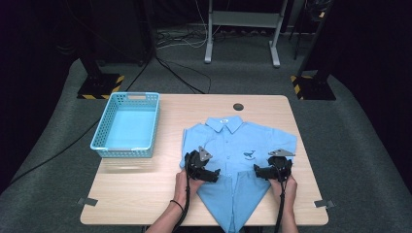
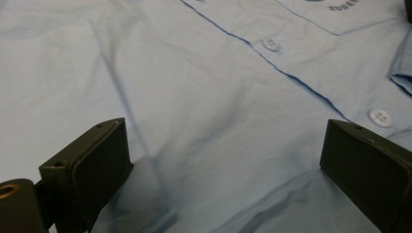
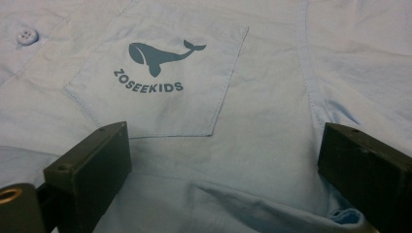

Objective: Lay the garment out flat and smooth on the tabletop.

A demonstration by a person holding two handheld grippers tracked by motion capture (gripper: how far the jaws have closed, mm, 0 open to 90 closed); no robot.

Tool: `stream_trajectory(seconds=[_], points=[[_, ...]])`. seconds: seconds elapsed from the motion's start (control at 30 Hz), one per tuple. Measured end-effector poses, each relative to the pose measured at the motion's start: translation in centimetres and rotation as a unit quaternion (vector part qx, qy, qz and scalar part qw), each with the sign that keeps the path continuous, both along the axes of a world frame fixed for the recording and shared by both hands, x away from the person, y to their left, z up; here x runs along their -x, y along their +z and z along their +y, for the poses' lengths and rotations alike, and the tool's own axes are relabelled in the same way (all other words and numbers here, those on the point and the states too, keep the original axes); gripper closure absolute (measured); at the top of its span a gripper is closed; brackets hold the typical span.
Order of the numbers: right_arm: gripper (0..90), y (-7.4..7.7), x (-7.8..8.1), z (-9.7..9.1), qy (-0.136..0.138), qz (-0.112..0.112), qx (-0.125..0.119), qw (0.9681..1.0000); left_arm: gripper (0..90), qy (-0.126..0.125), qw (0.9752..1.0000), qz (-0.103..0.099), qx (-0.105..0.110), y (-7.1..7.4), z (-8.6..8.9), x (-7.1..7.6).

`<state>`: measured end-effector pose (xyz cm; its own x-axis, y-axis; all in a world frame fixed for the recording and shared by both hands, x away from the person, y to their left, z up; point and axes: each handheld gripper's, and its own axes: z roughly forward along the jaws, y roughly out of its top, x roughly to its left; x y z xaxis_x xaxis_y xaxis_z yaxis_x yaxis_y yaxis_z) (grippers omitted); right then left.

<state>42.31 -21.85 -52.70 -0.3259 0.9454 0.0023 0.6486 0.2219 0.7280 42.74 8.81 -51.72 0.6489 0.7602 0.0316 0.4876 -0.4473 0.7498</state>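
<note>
- The shirt [image 1: 238, 145] lies face up at the middle of the worktop [image 1: 145, 194], collar at 12 o'clock, its lower part folded into a point toward 6.
- The left gripper [image 1: 214, 174] hovers low over the shirt at 7 o'clock of the chest, jaws wide apart, nothing between them.
- The right gripper [image 1: 259, 171] sits at 5 o'clock, jaws likewise apart, just below the pocket [image 3: 160, 82].
- Risk, as I judge it: pinching one layer only would undo the fold.
- An uneven pull could skew it.
- The basket [image 1: 127, 124] waits at 10 o'clock.
</note>
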Motion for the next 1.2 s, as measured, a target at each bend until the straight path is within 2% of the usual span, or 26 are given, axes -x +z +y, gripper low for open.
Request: stream_trajectory(seconds=[0.1,0.2,0.23,0.37,0.43,0.53,0.57,0.63,0.73,0.93,0.97,1.0,1.1,1.2], points=[[4.2,0.0,0.0,0.0,0.0,0.0,0.0,1.0,4.9,0.013,0.9999,-0.001,0.009,1.1,1.1,-0.8],[4.3,0.0,0.0,0.0,0.0,0.0,0.0,1.0,9.2,0.018,0.9997,0.011,0.009,1.4,1.7,-1.6],[4.4,0.0,0.0,0.0,0.0,0.0,0.0,1.0,12.9,0.023,0.9994,0.025,-0.003,1.2,2.3,-2.3],[4.6,0.0,0.0,0.0,0.001,0.0,0.0,1.0,25.6,0.033,0.9979,0.055,-0.012,0.2,3.0,-3.1],[4.6,0.0,0.0,0.0,0.001,0.0,0.0,1.0,30.2,0.038,0.9979,0.052,-0.007,0.2,3.3,-3.1],[4.6,0.0,0.0,0.0,0.001,0.0,0.0,1.0,41.6,0.048,0.9975,0.052,-0.006,0.3,3.5,-3.2],[4.6,0.0,0.0,0.0,0.001,0.0,0.0,1.0,46.6,0.06,0.9969,0.05,-0.009,0.4,3.7,-3.3],[4.6,0.0,0.0,0.0,0.001,0.0,0.0,1.0,52.9,0.07,0.9963,0.05,-0.003,0.4,4.0,-3.3],[4.5,0.0,0.0,0.0,0.002,0.0,0.0,1.0,61.7,0.076,0.9962,0.042,-0.01,0.4,4.1,-3.2],[4.5,0.0,0.0,0.0,0.002,0.0,0.0,1.0,75.6,0.062,0.9977,0.024,-0.012,0.1,4.2,-3.0],[4.5,0.0,0.0,0.0,0.002,0.0,0.0,1.0,75.6,0.059,0.998,0.019,-0.012,0.1,4.1,-2.8],[4.5,0.0,0.0,0.0,0.002,0.0,0.0,1.0,80.8,0.049,0.9985,0.012,-0.022,0.1,3.9,-2.7],[4.5,0.0,0.0,0.0,0.002,0.0,0.0,1.0,85.4,0.047,0.9985,0.007,-0.026,0.1,3.8,-2.8],[4.5,0.0,0.0,0.0,0.002,0.0,0.0,1.0,86.6,0.054,0.9984,-0.005,-0.018,0.5,4.1,-2.6]])
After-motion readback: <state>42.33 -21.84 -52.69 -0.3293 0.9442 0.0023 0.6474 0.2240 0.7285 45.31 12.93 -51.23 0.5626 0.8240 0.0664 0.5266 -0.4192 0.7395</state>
